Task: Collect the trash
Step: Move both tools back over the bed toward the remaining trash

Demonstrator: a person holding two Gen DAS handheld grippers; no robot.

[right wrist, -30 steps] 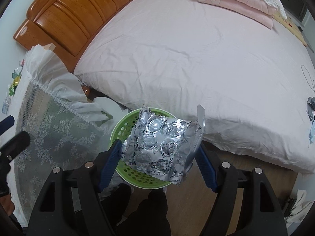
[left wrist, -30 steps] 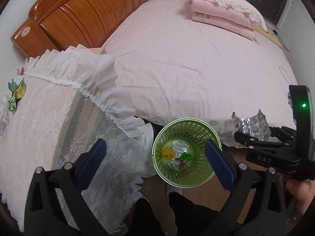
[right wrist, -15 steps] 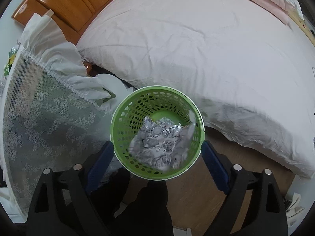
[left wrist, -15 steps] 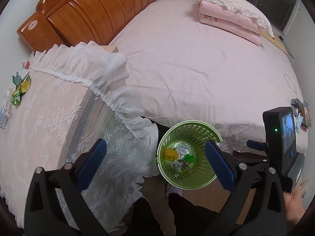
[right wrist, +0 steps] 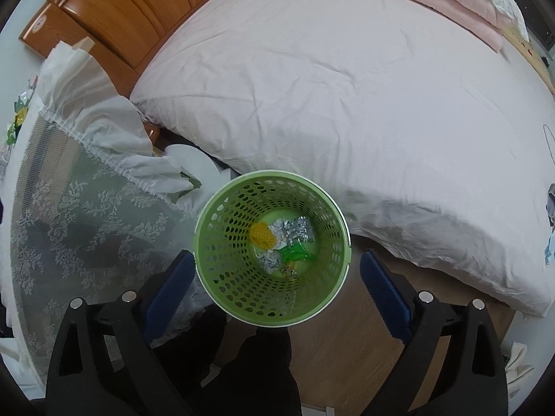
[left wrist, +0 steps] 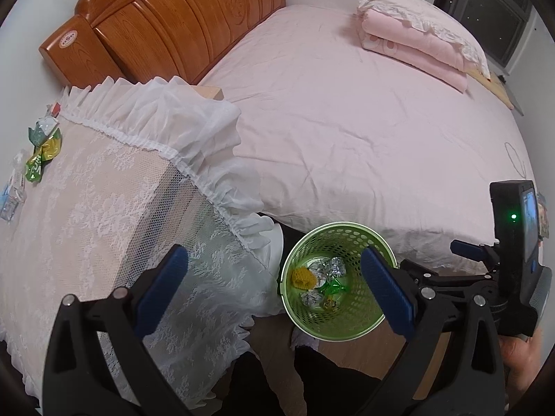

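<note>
Right wrist view has your right tongs (right wrist: 274, 277) pointing steeply down over the round perforated green plastic bin (right wrist: 222, 222), jaws opening with nothing gripped. Crinkly silver foil blister pack (right wrist: 295, 230) lies at the bin's bottom, well below them. Your left tongs (left wrist: 274, 287) hang released beside the lace-covered table (left wrist: 86, 208).

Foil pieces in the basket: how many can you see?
2. One large foil piece lies at the far side of the basket floor beside the yellow lump; a smaller one sits nearer. More may hide underneath.
</note>
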